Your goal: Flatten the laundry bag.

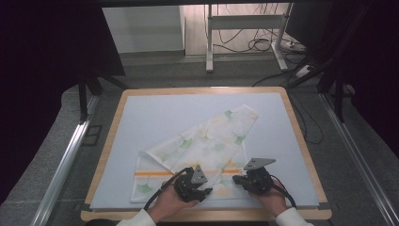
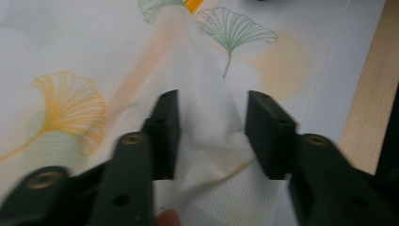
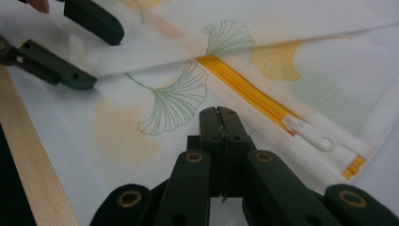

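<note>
The tabletop (image 1: 141,101) is a pale blue sheet framed by a light wooden rim, and most of it lies bare: the whole far half, the left strip and the right strip are open. Only the near middle is taken up.

There a mesh laundry bag (image 1: 207,141) lies flat, reaching from near the tabletop's near edge slantwise up toward the far right corner. It is white, see-through netting printed with green and yellow ginkgo leaves. One part is folded over the rest, so a slanted fold edge runs across it. An orange-yellow zipper (image 3: 244,92) crosses the lower part parallel to the near edge, with a white pull tab (image 3: 313,134) at its end near the bag's right corner. The bag looks flat, with nothing seen inside.

The left hand-held gripper (image 2: 211,132) sits over the bag's near edge, left of the middle. Its jaws stand partly apart with a raised pucker of netting between them; the pads do not clearly press on it.

The right hand-held gripper (image 3: 219,117) sits just to its right, near the zipper's end, jaws brought fully together. A thin layer of netting may be pinched between them, but that cannot be told.
</note>
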A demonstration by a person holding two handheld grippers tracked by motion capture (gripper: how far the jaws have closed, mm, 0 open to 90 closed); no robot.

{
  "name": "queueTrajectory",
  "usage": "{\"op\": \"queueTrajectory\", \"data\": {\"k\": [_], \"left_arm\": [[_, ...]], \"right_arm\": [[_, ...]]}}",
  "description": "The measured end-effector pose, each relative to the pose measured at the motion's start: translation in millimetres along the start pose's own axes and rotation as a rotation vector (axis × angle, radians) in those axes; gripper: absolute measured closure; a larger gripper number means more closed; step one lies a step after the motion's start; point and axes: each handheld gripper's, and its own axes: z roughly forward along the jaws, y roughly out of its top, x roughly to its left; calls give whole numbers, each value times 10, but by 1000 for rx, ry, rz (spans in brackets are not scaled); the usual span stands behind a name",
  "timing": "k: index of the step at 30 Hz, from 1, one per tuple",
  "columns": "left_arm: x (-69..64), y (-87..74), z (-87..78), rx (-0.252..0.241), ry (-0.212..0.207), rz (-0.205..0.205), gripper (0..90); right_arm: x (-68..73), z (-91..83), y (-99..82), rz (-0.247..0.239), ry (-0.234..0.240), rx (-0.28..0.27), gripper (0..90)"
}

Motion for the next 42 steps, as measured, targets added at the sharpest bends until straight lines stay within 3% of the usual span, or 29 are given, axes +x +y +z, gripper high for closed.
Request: {"op": "queueTrajectory", "data": {"k": [1, 4, 12, 19, 42], "left_arm": [[-1, 1, -1, 1, 1, 3, 682], [4, 5, 4, -2, -6, 2, 763], [-21, 11, 8, -5, 24, 12, 873], [-29, 7, -6, -16, 25, 28, 886], [164, 39, -298, -118, 43, -15, 889]], "right_arm": [[-4, -1, -1, 3, 2, 0, 894], [-1, 0, -2, 5, 0, -1, 894], [5, -3, -7, 3, -5, -2, 892], [10, -1, -5, -5, -8, -3, 892], [8, -1, -6, -13, -7, -3, 892]]}}
